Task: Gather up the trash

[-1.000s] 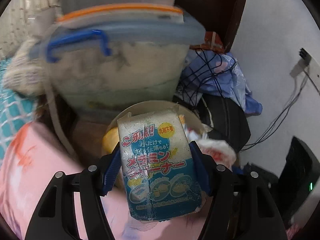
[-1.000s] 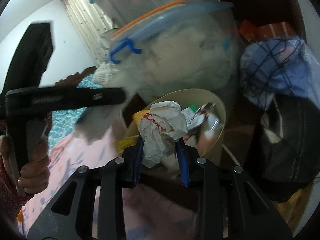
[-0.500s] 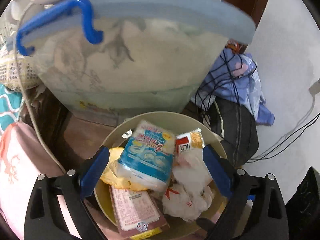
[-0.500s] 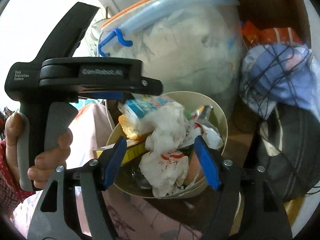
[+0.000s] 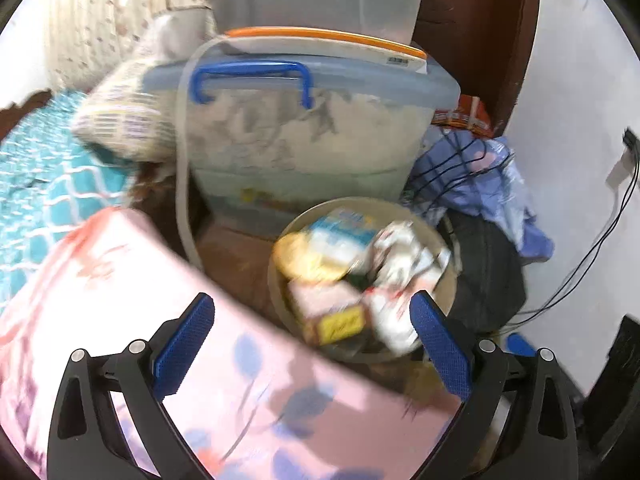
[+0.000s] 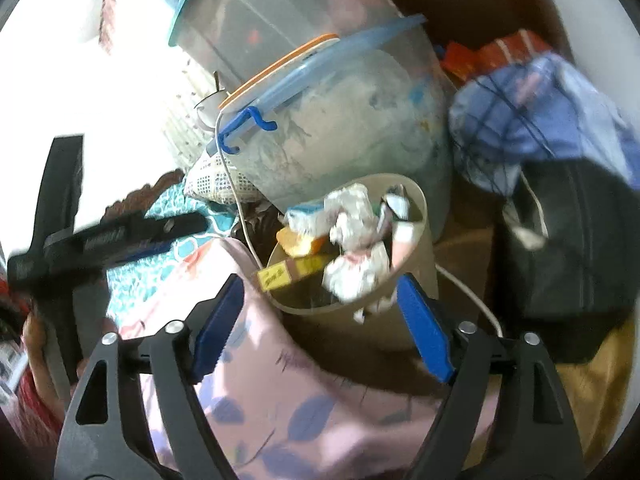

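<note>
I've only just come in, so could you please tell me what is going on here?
A person is collecting trash with a handheld gripper in each hand. The left gripper and the right gripper both have nothing between their jaws, which are opening. In front of them stands a beige bin filled with trash: crumpled paper, a blue-and-white packet and a box with a yellow end. The bin stands beside a pink blanket, in front of a lidded storage tub.
</note>
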`<action>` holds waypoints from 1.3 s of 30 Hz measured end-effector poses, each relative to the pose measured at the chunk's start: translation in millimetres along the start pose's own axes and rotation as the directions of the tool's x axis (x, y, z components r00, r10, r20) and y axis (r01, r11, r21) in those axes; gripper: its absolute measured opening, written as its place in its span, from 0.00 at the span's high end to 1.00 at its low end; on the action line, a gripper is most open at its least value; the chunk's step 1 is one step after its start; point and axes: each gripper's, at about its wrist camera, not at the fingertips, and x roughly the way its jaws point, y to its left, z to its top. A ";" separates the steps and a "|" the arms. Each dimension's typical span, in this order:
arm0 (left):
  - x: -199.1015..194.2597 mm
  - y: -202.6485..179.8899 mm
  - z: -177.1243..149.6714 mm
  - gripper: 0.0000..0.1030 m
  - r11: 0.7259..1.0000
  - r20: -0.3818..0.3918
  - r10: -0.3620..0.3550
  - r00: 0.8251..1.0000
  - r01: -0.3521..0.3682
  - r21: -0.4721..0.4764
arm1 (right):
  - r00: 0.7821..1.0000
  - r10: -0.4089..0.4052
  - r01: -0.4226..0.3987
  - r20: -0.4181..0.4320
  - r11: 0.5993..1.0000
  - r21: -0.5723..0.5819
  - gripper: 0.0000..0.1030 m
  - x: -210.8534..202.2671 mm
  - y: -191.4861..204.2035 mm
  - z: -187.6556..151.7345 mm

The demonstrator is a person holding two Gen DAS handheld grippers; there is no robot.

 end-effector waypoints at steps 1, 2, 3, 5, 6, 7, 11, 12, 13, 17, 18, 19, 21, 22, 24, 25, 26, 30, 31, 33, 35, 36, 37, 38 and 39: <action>-9.7 2.3 -10.8 0.09 1.000 0.009 0.026 1.000 -0.026 0.004 | 1.000 -0.001 0.001 -0.001 1.000 0.014 0.18 -4.5 0.3 -3.9; -19.4 4.4 -21.4 0.09 0.999 0.017 0.051 0.999 -0.051 0.005 | 1.000 0.001 -0.001 -0.003 1.000 0.031 0.16 -8.4 0.7 -7.7; -25.1 6.5 -27.6 0.09 0.998 0.018 0.066 0.998 -0.066 0.004 | 1.000 0.006 -0.006 -0.014 0.999 0.054 0.15 -13.2 1.6 -13.4; -43.1 11.9 -46.6 0.09 0.995 0.022 0.103 0.994 -0.103 -0.004 | 1.000 0.011 -0.009 -0.028 0.997 0.075 0.12 -18.6 4.8 -19.5; -53.1 15.3 -55.7 0.09 0.993 0.029 0.114 0.993 -0.114 -0.011 | 0.999 0.012 -0.009 -0.036 0.996 0.091 0.10 -23.6 8.5 -24.1; -60.8 17.9 -62.9 0.09 0.993 0.036 0.121 0.992 -0.120 -0.017 | 0.999 0.015 -0.011 -0.038 0.995 0.098 0.08 -27.6 10.9 -27.4; -94.9 21.8 -89.5 0.09 0.987 0.069 0.159 0.985 -0.157 -0.028 | 0.998 0.025 -0.020 -0.052 0.994 0.103 0.04 -44.3 31.0 -41.8; -103.1 21.7 -95.2 0.08 0.986 0.077 0.168 0.983 -0.166 -0.030 | 0.998 0.024 -0.018 -0.054 0.995 0.100 0.04 -47.2 35.1 -44.7; -114.0 22.2 -102.1 0.08 0.984 0.090 0.175 0.980 -0.173 -0.034 | 0.998 0.014 -0.008 -0.061 0.995 0.095 0.04 -52.0 42.6 -49.1; -143.1 24.6 -117.8 0.08 0.982 0.128 0.186 0.974 -0.181 -0.052 | 0.997 0.011 -0.004 -0.082 0.997 0.081 0.04 -64.6 60.6 -60.7; -147.7 25.4 -120.6 0.08 0.982 0.133 0.188 0.973 -0.182 -0.057 | 0.996 0.002 0.004 -0.085 0.997 0.079 0.04 -69.1 65.7 -64.2; -154.5 27.1 -124.8 0.08 0.981 0.141 0.190 0.972 -0.182 -0.064 | 0.996 -0.001 0.007 -0.086 0.997 0.077 0.04 -73.1 70.2 -67.4; -164.3 29.5 -130.4 0.08 0.981 0.153 0.188 0.970 -0.179 -0.072 | 0.997 -0.004 0.009 -0.081 0.998 0.067 0.04 -82.8 80.3 -72.7; -169.5 30.3 -133.8 0.08 0.980 0.160 0.193 0.968 -0.183 -0.075 | 0.997 -0.007 0.012 -0.077 0.998 0.063 0.04 -86.1 83.3 -73.9; -178.5 32.2 -140.0 0.08 0.978 0.169 0.203 0.964 -0.193 -0.077 | 0.997 -0.015 0.018 -0.069 0.998 0.052 0.04 -93.8 92.2 -77.6; -181.6 32.9 -142.6 0.08 0.978 0.172 0.204 0.964 -0.194 -0.077 | 0.998 -0.016 0.019 -0.068 0.999 0.044 0.04 -97.9 97.5 -80.0; -185.7 34.0 -145.5 0.08 0.978 0.177 0.205 0.963 -0.194 -0.078 | 0.998 -0.016 0.019 -0.068 0.999 0.040 0.04 -99.4 99.9 -80.8; -197.1 39.8 -154.1 0.08 0.977 0.190 0.207 0.960 -0.193 -0.089 | 0.997 -0.027 0.028 -0.068 1.000 0.013 0.04 -108.4 115.0 -87.2; -198.4 41.7 -155.1 0.08 0.977 0.190 0.207 0.960 -0.193 -0.091 | 0.997 -0.027 0.028 -0.070 1.000 0.010 0.03 -109.3 116.9 -87.9; -202.0 45.8 -158.4 0.08 0.976 0.191 0.209 0.959 -0.193 -0.100 | 0.997 -0.030 0.030 -0.075 1.000 0.001 0.03 -110.6 122.3 -91.4; -205.5 50.1 -161.4 0.08 0.974 0.195 0.214 0.957 -0.195 -0.111 | 0.996 -0.031 0.031 -0.079 1.000 -0.004 0.03 -111.6 125.7 -93.7; -207.6 52.4 -162.8 0.08 0.974 0.197 0.212 0.957 -0.192 -0.117 | 0.996 -0.032 0.031 -0.082 0.999 -0.007 0.03 -111.7 127.4 -95.0; -208.3 53.8 -163.6 0.08 0.974 0.198 0.212 0.957 -0.191 -0.120 | 0.996 -0.033 0.032 -0.084 0.999 -0.010 0.03 -112.0 129.1 -96.0; -209.7 55.1 -164.6 0.08 0.973 0.199 0.214 0.956 -0.193 -0.123 | 0.996 -0.033 0.032 -0.086 0.999 -0.013 0.03 -112.4 131.0 -97.0; -210.6 55.8 -165.2 0.08 0.973 0.200 0.216 0.956 -0.194 -0.125 | 0.996 -0.034 0.033 -0.085 0.999 -0.016 0.03 -112.9 132.3 -97.3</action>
